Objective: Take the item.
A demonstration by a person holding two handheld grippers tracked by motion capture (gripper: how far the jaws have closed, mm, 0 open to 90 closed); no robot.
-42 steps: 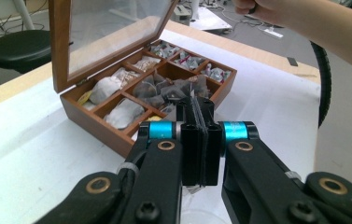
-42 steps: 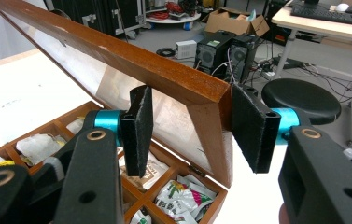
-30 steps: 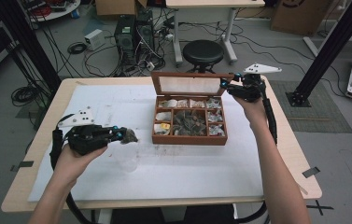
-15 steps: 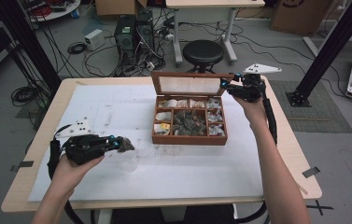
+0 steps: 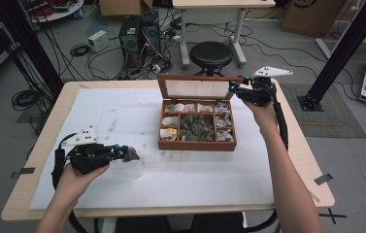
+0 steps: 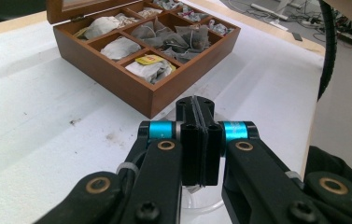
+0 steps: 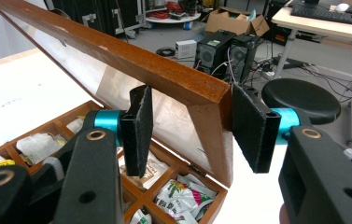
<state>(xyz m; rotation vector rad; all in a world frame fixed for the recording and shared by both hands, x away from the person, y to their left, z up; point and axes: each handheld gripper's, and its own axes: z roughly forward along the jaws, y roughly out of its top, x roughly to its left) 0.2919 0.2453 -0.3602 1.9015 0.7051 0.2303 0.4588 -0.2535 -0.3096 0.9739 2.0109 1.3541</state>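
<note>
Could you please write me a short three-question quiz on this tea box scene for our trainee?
1. Which gripper grips the corner of the glass-paned wooden lid of the brown wooden compartment box: A, left, or B, right?
2. True or false: that lid is shut.
3. Fill in: the left gripper holds a dark tea bag above a clear ____.
Key: 1 B, the right gripper; 2 false, it stands open; 3 glass.
</note>
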